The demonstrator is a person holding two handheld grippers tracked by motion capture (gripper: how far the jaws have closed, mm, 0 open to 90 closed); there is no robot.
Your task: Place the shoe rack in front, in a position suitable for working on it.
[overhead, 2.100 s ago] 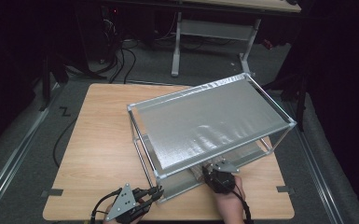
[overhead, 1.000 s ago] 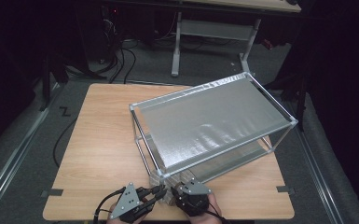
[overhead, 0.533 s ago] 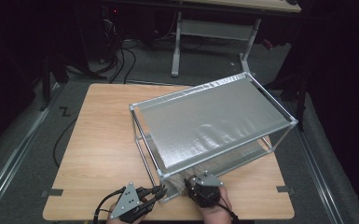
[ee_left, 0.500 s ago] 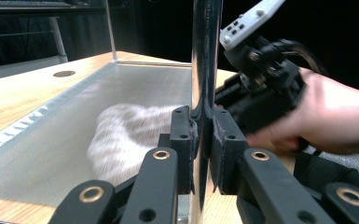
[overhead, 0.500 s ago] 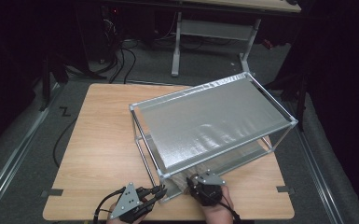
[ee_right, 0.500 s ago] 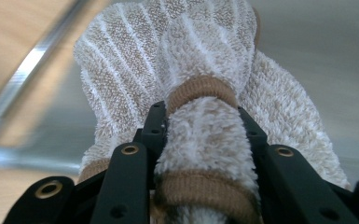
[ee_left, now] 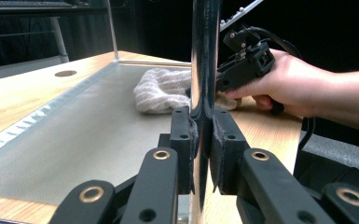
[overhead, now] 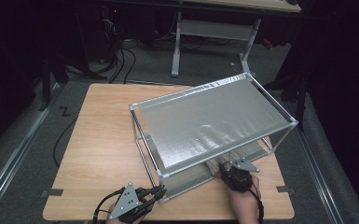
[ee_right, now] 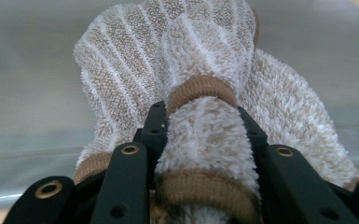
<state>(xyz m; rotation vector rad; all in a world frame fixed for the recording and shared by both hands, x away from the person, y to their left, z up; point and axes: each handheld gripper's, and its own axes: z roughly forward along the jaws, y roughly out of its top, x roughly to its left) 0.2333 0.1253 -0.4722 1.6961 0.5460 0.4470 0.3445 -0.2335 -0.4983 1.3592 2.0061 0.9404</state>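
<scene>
A metal-framed rack [overhead: 142, 144] with two silvery shelves stands on the right half of the wooden table [overhead: 98, 140]. My left gripper [overhead: 161, 190] is at the rack's near front corner, shut on the shiny upright post [ee_left: 205, 56], its pads [ee_left: 224, 144] pressed on both sides. My right gripper [overhead: 228, 169] reaches in under the top shelf from the front edge. It is shut on a beige-and-white striped towel [ee_right: 205, 56], bunched between its fingers [ee_right: 151, 126]. The towel [ee_left: 161, 91] rests on the lower shelf [ee_left: 74, 135], with the person's hand [ee_left: 289, 88] behind it.
The rack's top shelf [overhead: 210, 123] covers most of the lower one from above. The table's left half is bare wood. Beyond the table stand a white desk frame [overhead: 177, 46] and cables [overhead: 116, 56] on the floor. Dark surroundings lie to the right.
My right gripper with the towel has slid right along the rack's front edge, away from the left gripper, and in under the top shelf. The left gripper has stayed on the post.
</scene>
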